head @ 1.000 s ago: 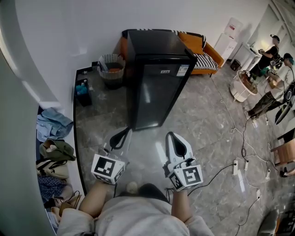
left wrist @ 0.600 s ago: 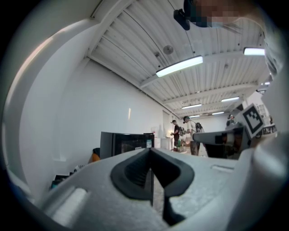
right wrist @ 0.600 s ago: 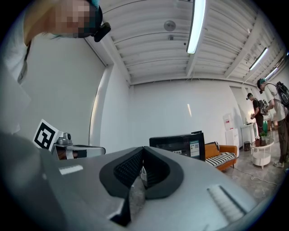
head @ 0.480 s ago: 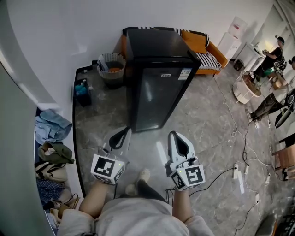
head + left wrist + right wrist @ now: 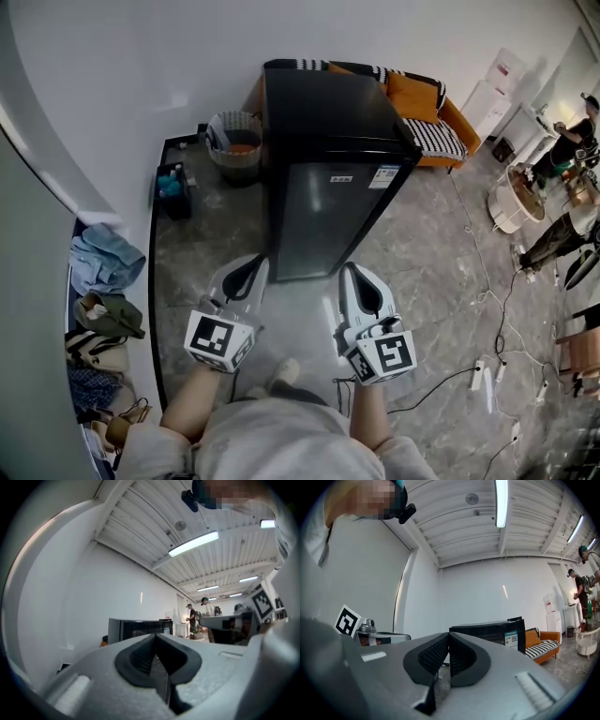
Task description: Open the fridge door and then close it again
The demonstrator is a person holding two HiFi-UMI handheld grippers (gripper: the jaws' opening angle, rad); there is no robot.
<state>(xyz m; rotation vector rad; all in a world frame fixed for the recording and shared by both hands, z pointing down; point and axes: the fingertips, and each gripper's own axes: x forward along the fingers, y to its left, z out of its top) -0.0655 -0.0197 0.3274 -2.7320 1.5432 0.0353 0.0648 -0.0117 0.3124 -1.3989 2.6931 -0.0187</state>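
You're holding left tool (image 5: 251, 270) and right tool (image 5: 351, 274) both pinched together and empty, fridge (image 5: 328, 202) sitting shut ahead against the wall, so be spreading one before hooking the door edge
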